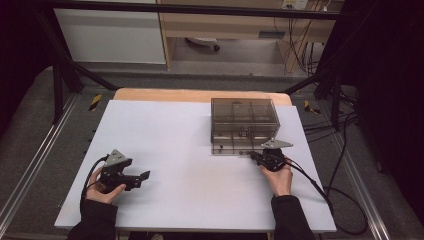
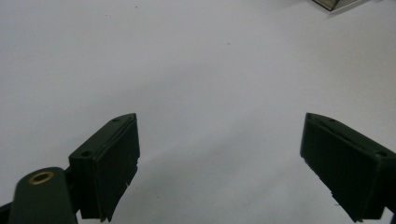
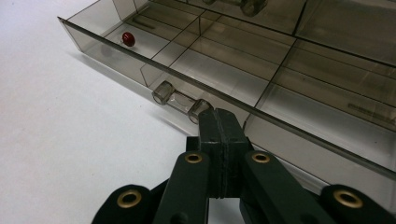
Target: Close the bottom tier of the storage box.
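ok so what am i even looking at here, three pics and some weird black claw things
There is no robot here: a person at a table holds a hand tool in each hand, each ending in a two-jaw gripper. The wide picture comes from a camera above, looking down on the table. The other two come from small cameras riding on the tools, looking along their black jaws.

The left gripper is open over bare white tabletop. The right gripper is shut, its tips at the small clear handle of a pulled-out drawer; whether it pinches the handle is hard to tell. The drawer belongs to a smoky see-through plastic box with compartments. One compartment holds a small red bead.
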Motion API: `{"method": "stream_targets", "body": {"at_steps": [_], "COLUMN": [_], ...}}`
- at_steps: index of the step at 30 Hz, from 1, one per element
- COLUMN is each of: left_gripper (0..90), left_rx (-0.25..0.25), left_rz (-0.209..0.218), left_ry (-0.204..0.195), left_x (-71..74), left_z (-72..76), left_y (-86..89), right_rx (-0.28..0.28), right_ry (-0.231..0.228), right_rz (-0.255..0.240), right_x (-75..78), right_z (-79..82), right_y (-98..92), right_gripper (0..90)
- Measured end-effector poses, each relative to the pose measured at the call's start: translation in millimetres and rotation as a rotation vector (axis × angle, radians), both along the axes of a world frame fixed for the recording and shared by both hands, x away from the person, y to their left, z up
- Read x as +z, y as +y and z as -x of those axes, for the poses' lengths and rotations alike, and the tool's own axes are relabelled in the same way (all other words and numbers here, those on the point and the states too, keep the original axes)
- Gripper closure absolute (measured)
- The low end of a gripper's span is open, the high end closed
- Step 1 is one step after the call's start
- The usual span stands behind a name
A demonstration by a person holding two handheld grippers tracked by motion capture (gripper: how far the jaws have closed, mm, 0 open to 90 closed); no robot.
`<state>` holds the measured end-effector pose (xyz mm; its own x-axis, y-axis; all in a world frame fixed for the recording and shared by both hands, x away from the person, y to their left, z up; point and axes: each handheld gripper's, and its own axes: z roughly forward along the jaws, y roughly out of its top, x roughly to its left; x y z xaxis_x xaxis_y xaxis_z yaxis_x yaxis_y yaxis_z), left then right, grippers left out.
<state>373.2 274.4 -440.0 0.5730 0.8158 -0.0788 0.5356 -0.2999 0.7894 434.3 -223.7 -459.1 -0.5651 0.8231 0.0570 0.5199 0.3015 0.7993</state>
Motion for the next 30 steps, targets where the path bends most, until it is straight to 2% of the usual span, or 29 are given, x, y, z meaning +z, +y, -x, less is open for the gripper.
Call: {"method": "stream_targets", "body": {"at_steps": [30], "left_gripper": [11.7], "left_rx": [-0.001], "left_rz": [-0.001], "left_ry": [0.003], "left_x": [-0.3], "left_z": [-0.1], "left_y": [-0.2], "right_rx": [-0.007], "right_ry": [-0.002], "right_rz": [0.012], "right_x": [-0.1], "right_z": [-13.6], "right_y": [-1.6], "right_gripper": [90.0]}}
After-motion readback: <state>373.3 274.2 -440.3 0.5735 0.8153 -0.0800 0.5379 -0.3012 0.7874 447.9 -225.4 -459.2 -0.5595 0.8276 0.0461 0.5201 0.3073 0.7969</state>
